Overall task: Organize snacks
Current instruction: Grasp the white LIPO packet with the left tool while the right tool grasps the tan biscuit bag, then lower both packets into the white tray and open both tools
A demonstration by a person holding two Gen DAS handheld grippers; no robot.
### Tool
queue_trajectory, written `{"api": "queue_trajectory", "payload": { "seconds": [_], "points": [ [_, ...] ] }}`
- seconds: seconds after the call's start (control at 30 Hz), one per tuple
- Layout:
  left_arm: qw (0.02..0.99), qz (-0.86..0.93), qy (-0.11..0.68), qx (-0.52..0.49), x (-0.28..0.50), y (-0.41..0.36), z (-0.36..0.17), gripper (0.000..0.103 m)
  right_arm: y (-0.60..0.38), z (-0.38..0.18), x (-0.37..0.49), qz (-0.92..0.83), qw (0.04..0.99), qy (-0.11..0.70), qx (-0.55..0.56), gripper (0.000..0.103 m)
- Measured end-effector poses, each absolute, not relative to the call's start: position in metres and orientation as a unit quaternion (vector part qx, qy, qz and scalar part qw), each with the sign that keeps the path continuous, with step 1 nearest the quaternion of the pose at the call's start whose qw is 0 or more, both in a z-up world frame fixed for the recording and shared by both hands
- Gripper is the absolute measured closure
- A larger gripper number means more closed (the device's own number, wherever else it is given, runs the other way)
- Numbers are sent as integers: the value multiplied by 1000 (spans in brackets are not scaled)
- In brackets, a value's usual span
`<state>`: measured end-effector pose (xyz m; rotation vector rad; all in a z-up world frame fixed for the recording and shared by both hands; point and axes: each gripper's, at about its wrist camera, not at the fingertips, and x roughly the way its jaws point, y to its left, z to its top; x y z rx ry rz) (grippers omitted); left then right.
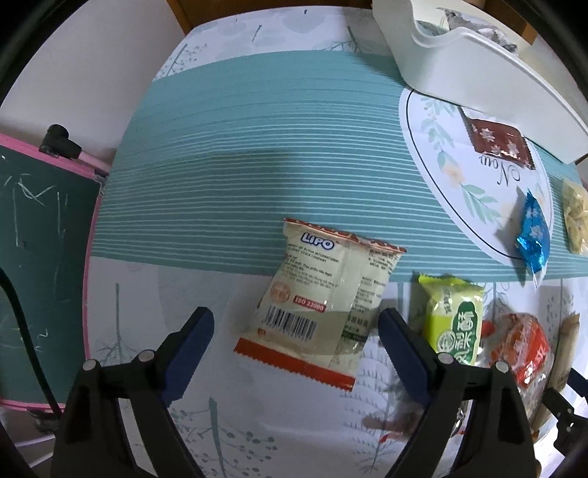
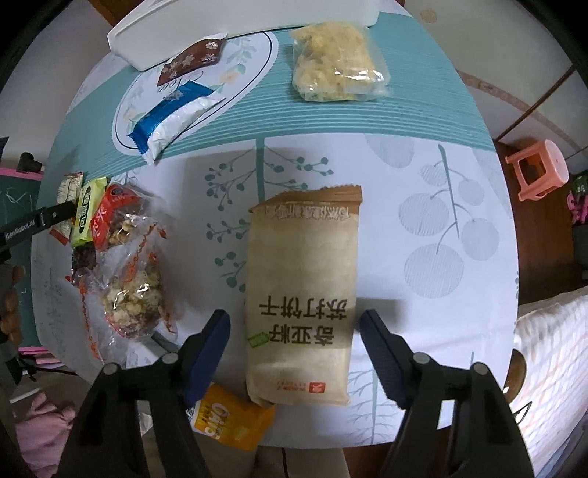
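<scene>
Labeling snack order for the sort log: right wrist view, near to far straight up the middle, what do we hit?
Right gripper, open, astride the tan cracker pack → bare leaf-print tablecloth → clear bag of yellow snack → white bin at the far edge.

The cream glossy plastic LIPO wrapper [image 1: 323, 294] shines, as does the crinkly metallic blue foil packet [image 1: 533, 235]. The tan matt paper-look cracker pack [image 2: 301, 294] looks dull. The smooth white plastic bin [image 1: 474, 70] sits on the printed teal-and-white cloth tabletop [image 1: 257, 147].
</scene>
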<state>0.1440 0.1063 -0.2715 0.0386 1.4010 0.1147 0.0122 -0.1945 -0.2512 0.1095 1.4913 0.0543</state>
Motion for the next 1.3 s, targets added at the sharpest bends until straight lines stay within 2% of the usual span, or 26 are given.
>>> {"api": "queue_trajectory", "payload": {
  "seconds": [0.13,0.17,0.3,0.4,0.77,1.1,1.3],
  "points": [
    [765,45,643,5,148,105,-274,22,-193,-249,16,18,738,674,38,43],
    [766,41,642,1,149,105,-274,27,-192,-249,17,16,739,672,34,45],
    [769,25,638,-15,152,102,-271,47,-190,-246,22,15,740,671,33,48],
    [774,23,633,-9,153,97,-269,56,-193,-244,23,16,742,670,33,49],
    [784,30,619,-29,130,94,-242,57,-211,-225,25,39,746,663,46,49],
    [828,-32,559,-29,129,55,-153,57,-217,-168,42,65,777,623,63,49],
    [855,-72,514,-12,150,21,-90,57,-211,-124,73,82,816,569,55,49]
  ]
}}
